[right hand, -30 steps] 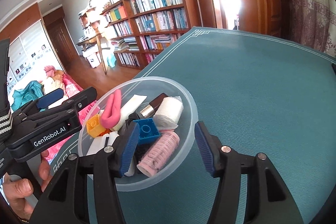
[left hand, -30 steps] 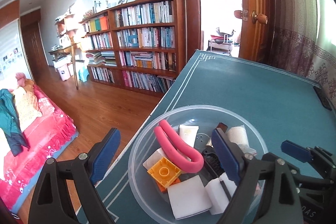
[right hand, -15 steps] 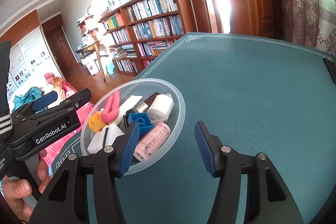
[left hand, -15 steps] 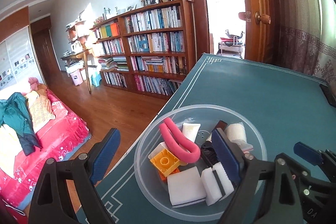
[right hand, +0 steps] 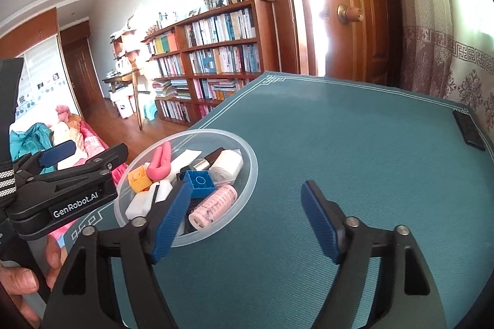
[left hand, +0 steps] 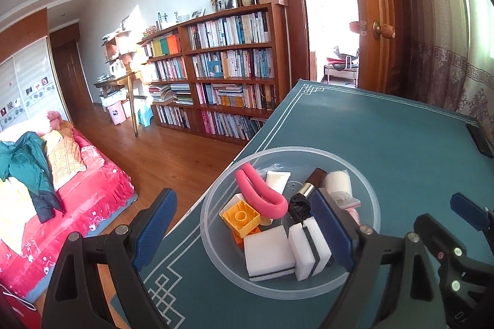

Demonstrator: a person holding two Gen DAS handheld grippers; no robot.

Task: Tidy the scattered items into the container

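Both grippers have drawn back from the clear plastic bowl point(right hand: 247, 190) since the earlier frames, so the bowl now sits farther ahead in each wrist view; its contents lie as they did.

The left gripper point(left hand: 247, 221) has its jaws spread wide and holds nothing. Its left finger hangs past the left edge of the desk point(right hand: 355, 143), over the wooden floor point(left hand: 160, 156); its right finger overlaps the bowl in the view. A person's hand point(right hand: 21, 282) grips its handle.

The bowl stands on the teal desk mat near the left edge of the desk. Inside, from left to right, lie a yellow building brick point(left hand: 240, 216), a pink bent foam tube point(left hand: 259, 193), white sponge blocks point(left hand: 268, 251), a white tube point(left hand: 278, 179), a dark brush with a metal ferrule point(left hand: 308, 187), a blue building brick point(right hand: 199, 182), a white wrapped roll point(left hand: 338, 182) and a pink hair roller point(right hand: 213, 207).

The right gripper point(right hand: 244, 221) is likewise fully open and empty. Its left finger overlaps the near rim of the bowl in the view; its right finger is over bare mat.

A black flat object point(right hand: 469, 130) lies at the far right corner of the desk.
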